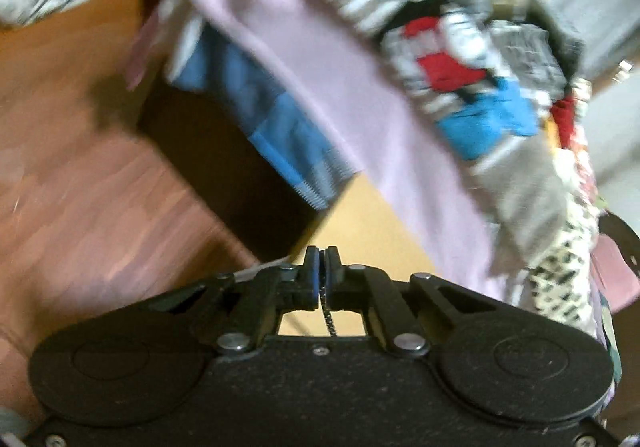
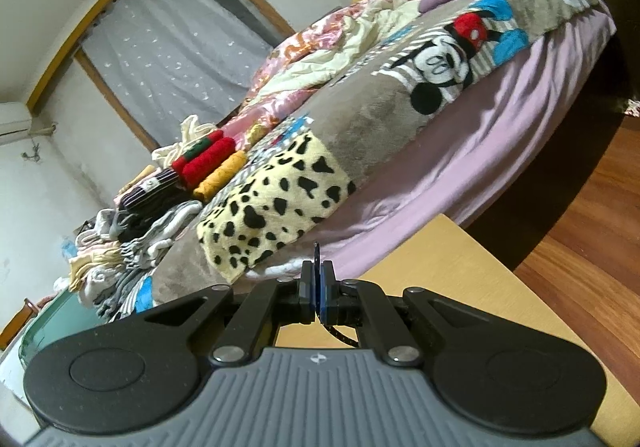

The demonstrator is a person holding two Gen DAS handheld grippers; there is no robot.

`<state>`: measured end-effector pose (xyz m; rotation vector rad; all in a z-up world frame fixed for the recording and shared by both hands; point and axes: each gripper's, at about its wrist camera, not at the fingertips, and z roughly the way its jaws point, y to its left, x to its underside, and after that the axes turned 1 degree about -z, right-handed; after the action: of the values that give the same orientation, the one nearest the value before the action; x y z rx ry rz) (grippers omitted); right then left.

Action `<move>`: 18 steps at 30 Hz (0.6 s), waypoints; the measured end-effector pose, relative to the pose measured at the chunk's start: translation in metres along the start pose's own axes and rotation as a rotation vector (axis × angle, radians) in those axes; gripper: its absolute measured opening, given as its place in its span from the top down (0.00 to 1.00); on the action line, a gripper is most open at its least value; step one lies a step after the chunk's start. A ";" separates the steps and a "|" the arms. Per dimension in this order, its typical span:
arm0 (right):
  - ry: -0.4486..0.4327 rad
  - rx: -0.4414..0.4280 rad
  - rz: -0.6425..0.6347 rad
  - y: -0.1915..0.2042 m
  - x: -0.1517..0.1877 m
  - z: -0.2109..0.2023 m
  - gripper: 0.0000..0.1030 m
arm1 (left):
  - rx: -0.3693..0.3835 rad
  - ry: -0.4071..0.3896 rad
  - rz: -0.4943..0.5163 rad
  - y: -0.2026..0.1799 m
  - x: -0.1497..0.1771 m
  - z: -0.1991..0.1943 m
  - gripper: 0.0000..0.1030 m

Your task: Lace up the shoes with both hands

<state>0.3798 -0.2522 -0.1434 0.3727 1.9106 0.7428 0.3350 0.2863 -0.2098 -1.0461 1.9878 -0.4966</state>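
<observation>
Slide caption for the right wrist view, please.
Right gripper shut on a dark lace above a wooden table, facing a cluttered bed.

The left gripper (image 1: 321, 267) is black throughout, with a speckled matte body. Two round, disc-shaped housings sit at its outer ends, each marked with a raised circle. Flat black link arms run inward from silver pivot rivets to the two fingers, whose inner pads are blue. A small screw sits at the middle of the body's front edge.

The right gripper (image 2: 318, 281) has the same black discs, link arms, silver rivets and blue pads, but its centre body is grey and ribbed lengthwise, with a small round emblem near its front edge.
</observation>
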 end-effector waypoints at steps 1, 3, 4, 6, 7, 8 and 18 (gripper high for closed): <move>0.000 -0.009 -0.003 0.002 -0.001 -0.001 0.96 | 0.028 -0.016 0.038 -0.012 -0.003 -0.009 1.00; -0.002 -0.028 -0.014 0.009 -0.004 -0.004 0.96 | 0.096 -0.049 0.111 -0.038 -0.008 -0.028 1.00; -0.007 -0.037 -0.025 0.013 -0.005 -0.007 0.96 | 0.144 -0.067 0.146 -0.053 -0.010 -0.041 1.00; -0.025 -0.063 -0.040 0.023 -0.012 -0.014 0.96 | 0.220 -0.105 0.220 -0.080 -0.011 -0.067 1.00; -0.037 -0.075 -0.044 0.028 -0.015 -0.018 0.96 | 0.254 -0.122 0.251 -0.093 -0.010 -0.080 1.00; -0.050 -0.090 -0.043 0.033 -0.020 -0.022 0.96 | 0.287 -0.138 0.280 -0.106 -0.008 -0.093 1.00; -0.194 -0.283 -0.093 0.099 -0.074 -0.085 0.96 | 0.556 -0.242 0.482 -0.216 0.008 -0.209 1.00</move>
<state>0.3302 -0.2464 -0.0021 0.1715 1.6035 0.8686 0.2704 0.1492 0.0494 -0.2556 1.6633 -0.5756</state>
